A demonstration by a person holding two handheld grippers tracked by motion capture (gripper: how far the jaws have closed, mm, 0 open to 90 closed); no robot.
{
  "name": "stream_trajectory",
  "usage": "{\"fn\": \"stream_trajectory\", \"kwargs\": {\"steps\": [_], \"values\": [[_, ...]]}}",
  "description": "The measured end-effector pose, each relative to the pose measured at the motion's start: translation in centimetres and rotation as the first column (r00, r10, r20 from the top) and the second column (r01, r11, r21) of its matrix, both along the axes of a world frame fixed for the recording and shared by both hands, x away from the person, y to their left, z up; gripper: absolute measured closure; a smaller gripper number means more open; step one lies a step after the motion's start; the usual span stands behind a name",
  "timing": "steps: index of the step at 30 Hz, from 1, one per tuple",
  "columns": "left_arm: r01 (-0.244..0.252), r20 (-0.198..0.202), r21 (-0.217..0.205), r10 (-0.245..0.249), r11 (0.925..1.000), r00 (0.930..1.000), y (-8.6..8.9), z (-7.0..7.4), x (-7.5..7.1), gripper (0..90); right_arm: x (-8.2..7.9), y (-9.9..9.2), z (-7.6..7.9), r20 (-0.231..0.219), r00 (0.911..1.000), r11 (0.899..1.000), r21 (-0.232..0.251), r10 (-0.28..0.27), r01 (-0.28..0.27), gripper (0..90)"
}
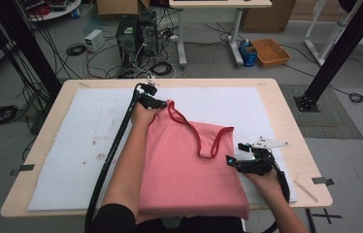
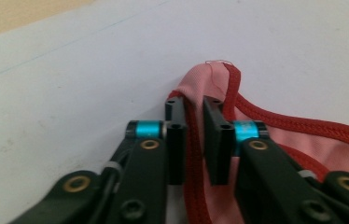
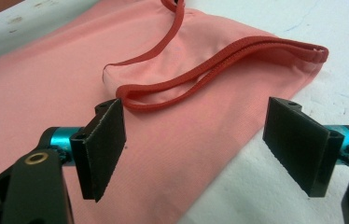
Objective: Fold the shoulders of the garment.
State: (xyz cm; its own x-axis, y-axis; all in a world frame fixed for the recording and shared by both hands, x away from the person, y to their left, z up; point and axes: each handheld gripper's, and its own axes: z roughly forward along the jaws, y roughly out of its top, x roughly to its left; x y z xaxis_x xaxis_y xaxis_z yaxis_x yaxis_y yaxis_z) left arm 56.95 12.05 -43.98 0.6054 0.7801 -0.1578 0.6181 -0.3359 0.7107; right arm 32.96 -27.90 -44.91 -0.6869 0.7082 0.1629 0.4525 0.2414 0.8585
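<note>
One pink bag point(image 1: 189, 165) with two red straps point(image 1: 208, 141) lies flat on the white mat point(image 1: 73, 145), its near edge hanging past the table's point(image 1: 43, 121) front edge. Two grippers are present. The left gripper point(image 1: 162, 104) pinches the bag's far corner, jaws pressed on a red strap and fabric. The right gripper point(image 1: 235, 156) has its jaws spread wide, straddling the bag's right edge. Bare mat lies open to the left and far side.

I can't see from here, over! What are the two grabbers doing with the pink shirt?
Left gripper pinching the red-trimmed corner of the pink shirt. Right gripper wide open over the shirt's right edge, holding nothing. Nothing in the way on the white mat.
</note>
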Motion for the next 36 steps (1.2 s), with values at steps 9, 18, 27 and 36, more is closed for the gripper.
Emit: {"fn": "stream_trajectory", "kwargs": {"steps": [9, 18, 27, 36], "values": [[0.009, 0.080, -0.049, -0.005, 0.9987, 0.9968, 1.0, 2.2, -1.7, 83.7, 0.0, 0.0, 0.0, -0.013, 0.9999, 1.000, 0.000, -0.009, 0.009, 21.0], [0.046, 0.159, -0.112, -0.028, 0.9926, 0.9869, 2.1, 4.0, -5.6, 83.7, -0.1, 0.0, 0.0, -0.002, 0.9999, 1.000, -0.002, -0.011, 0.011, 21.0], [0.097, 0.222, -0.187, -0.054, 0.9776, 0.9736, 3.1, 4.9, -9.5, 83.6, -0.1, 0.1, 0.0, 0.002, 0.9999, 1.000, -0.008, -0.017, 0.017, 21.0], [0.188, 0.245, -0.240, -0.128, 0.9522, 0.9610, 2.8, 3.1, -15.0, 83.2, -0.1, 0.1, 0.0, -0.001, 0.9998, 1.000, -0.007, -0.021, 0.021, 21.0]]}}
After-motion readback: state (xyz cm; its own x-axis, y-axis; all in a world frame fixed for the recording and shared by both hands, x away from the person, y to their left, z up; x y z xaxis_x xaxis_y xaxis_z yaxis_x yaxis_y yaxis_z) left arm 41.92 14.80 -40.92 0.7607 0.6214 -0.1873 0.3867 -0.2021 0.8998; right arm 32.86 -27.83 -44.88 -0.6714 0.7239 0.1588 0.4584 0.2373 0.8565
